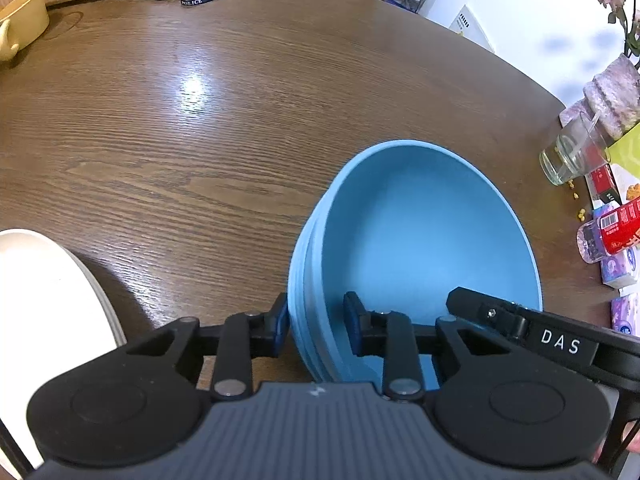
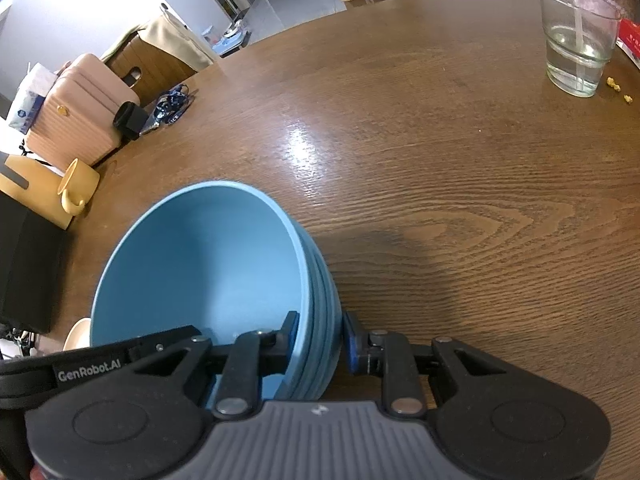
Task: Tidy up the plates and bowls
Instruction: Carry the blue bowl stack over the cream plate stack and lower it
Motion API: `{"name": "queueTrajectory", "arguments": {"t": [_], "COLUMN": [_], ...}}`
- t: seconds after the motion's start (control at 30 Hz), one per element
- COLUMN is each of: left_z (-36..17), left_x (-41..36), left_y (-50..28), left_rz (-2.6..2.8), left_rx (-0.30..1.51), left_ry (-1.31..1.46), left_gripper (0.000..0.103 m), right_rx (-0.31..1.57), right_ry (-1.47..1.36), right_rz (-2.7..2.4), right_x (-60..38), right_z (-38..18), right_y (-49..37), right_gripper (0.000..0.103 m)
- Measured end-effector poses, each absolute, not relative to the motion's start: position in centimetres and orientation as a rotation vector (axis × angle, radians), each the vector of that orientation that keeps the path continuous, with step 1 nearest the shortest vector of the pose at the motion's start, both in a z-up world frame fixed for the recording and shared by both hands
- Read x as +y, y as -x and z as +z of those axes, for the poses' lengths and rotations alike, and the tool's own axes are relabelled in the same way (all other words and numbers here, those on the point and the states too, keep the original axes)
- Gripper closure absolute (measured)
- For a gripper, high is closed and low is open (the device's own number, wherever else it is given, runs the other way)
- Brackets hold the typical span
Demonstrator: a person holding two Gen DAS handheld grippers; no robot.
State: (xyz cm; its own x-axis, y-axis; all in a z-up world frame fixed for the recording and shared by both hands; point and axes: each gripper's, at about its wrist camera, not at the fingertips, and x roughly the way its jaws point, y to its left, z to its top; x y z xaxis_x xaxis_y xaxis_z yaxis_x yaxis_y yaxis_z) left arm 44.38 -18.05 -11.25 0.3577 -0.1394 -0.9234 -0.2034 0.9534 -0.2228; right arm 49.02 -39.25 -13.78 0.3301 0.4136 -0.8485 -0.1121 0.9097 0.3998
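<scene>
Far left on the table (image 1: 200, 120), a cream plate (image 1: 48, 288) lay well apart from the work. A yellow mug (image 1: 20, 24) stood at the far left edge.

Left gripper (image 1: 316, 330): jaws straddled the left wall of the blue bowls (image 1: 420, 232), outer pad touching the stacked rims, inner pad inside the top bowl. Whether the inner pad pressed could not be told, so neither could the clamp.

The bowls were nested, several rims showing, standing near the table's front edge between the two tools and, as far as could be judged, not lifted.

Right gripper (image 2: 320, 342): jaws straddled the right wall, inner pad against the inside face, outer pad just beside the ribs. Here too the clamp was uncertain.

Glass (image 2: 576, 40) with water stood well off to the right, crumbs near it.

Judgement: both tools should bite the full stack, not only the top bowl. Close evenly, lift level and together, or the nest may tilt and slide apart. Keep clear of the glass when moving right.
</scene>
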Motion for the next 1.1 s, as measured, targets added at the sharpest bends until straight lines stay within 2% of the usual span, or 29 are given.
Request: {"name": "queueTrajectory", "arguments": {"t": [1.1], "left_z": [-7.6], "left_x": [-15.8], "left_y": [-36.5], "left_rz": [-0.012], "left_rx": [1.125], "left_ry": [0.303], "left_gripper": [0.075], "right_rx": [1.105], "right_ry": [-0.255], "right_rz": [0.317], "right_x": [-36.5], "right_z": [-9.5], "right_y": [-40.7], "right_gripper": [0.081]}}
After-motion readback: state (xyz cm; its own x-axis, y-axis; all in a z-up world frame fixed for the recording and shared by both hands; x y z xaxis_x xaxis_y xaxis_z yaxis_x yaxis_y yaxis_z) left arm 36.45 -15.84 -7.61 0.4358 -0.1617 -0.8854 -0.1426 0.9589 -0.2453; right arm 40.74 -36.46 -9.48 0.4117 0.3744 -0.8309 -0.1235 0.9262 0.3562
